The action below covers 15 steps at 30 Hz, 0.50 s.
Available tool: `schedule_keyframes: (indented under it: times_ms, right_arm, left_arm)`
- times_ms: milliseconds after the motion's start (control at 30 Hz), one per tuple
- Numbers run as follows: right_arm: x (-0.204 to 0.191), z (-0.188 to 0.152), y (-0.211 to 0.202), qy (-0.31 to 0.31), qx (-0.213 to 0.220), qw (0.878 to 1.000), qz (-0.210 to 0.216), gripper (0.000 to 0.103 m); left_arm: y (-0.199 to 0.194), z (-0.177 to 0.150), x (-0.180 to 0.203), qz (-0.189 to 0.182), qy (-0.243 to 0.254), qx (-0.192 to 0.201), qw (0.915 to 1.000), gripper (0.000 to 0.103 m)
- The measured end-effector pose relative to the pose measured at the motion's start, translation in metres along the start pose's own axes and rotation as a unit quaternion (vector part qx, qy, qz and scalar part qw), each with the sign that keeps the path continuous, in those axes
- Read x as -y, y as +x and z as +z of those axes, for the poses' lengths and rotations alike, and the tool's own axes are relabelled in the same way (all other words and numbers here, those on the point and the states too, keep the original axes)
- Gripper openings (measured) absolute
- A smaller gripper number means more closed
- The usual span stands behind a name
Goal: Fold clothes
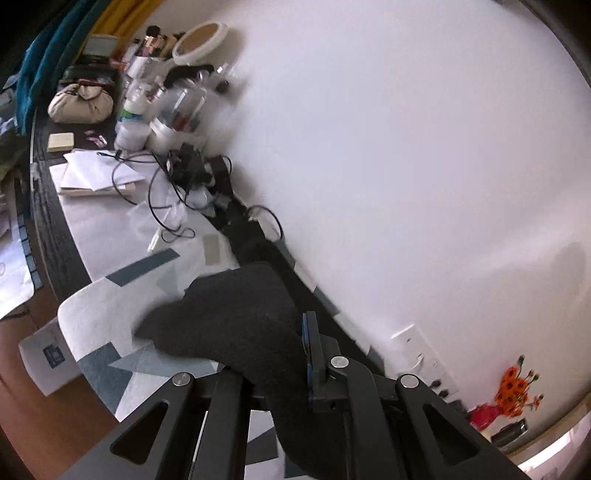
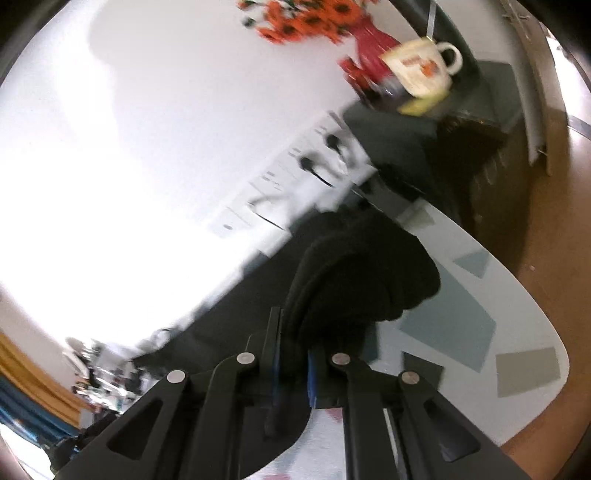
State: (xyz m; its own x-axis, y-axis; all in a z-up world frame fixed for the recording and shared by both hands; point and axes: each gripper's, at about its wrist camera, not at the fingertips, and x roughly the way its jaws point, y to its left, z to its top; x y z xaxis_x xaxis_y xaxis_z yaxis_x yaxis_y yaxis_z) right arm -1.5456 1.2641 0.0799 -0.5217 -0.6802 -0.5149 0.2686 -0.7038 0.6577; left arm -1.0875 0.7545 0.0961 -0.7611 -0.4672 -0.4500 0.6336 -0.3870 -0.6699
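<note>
Garment (image 1: 236, 314) between left gripper's (image 1: 291, 354) jaws, above mat (image 1: 92, 314); clutter (image 1: 162, 110) far ahead-left; wall (image 1: 406, 147) right.

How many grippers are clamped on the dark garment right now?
2. The left gripper pinches the dark garment over the patterned mat; the right gripper pinches it nearer the mug.

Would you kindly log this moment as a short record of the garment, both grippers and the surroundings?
garment: dark knit cloth, lifted off the mat
left gripper: shut on the cloth
right gripper: shut on the cloth
surface: patterned mat on a dark table
backdrop: white wall
nearby: mug, orange flowers, cables
</note>
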Motion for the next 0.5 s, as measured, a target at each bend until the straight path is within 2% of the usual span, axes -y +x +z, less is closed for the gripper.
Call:
schedule_keyframes:
  times_ms: [133,233,367,500]
  right_arm:
    - [-0.007,0.006,-0.002,-0.001,0.007,1.000,0.026,0.009]
    - [-0.001,0.015,0.007,0.013,0.001,1.000,0.025,0.009]
    - [0.000,0.031,0.034,0.015,-0.021,1.000,-0.005,0.009]
    - [-0.007,0.047,0.062,0.001,-0.026,0.999,-0.036,0.009]
  left_arm:
    - [-0.003,0.003,0.007,0.019,0.005,0.014,0.9997,0.006]
    - [0.012,0.007,0.013,0.028,0.004,0.015,0.9995,0.006]
    - [0.055,0.019,0.027,0.036,0.019,0.007,0.9992,0.006]
    - [0.114,0.035,0.039,0.030,0.025,-0.004,0.9992,0.006]
